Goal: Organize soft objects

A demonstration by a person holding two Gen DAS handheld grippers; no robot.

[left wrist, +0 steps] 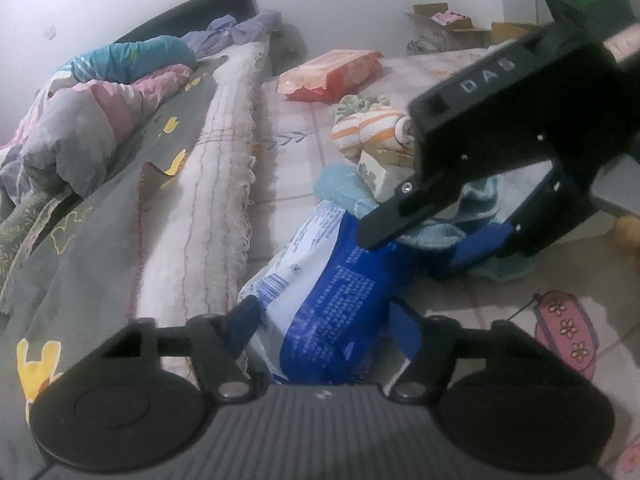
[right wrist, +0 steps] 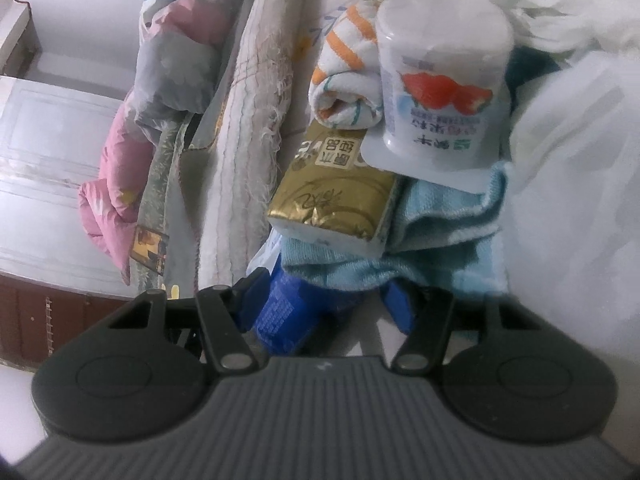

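A blue and white plastic packet (left wrist: 332, 300) lies on the pale tiled surface beside the bed. My left gripper (left wrist: 328, 320) is shut on its near end, blue pads pressing both sides. At the far end, my right gripper (left wrist: 412, 248) grips the same packet (right wrist: 288, 320), and its fingertips are partly covered by a light blue towel (right wrist: 440, 208). That towel rests on the packet. On top of it lie a gold tissue pack (right wrist: 332, 196) and an upside-down yogurt cup (right wrist: 444, 92). An orange-striped towel roll (right wrist: 344, 76) sits just behind.
The bed edge with a fringed cream blanket (left wrist: 216, 160) and rumpled quilt (left wrist: 80, 120) runs along the left. An orange packet (left wrist: 332, 76) and green cloth (left wrist: 360, 102) lie farther back. Cardboard boxes (left wrist: 448, 24) stand by the wall. A white plastic bag (right wrist: 580, 160) is at right.
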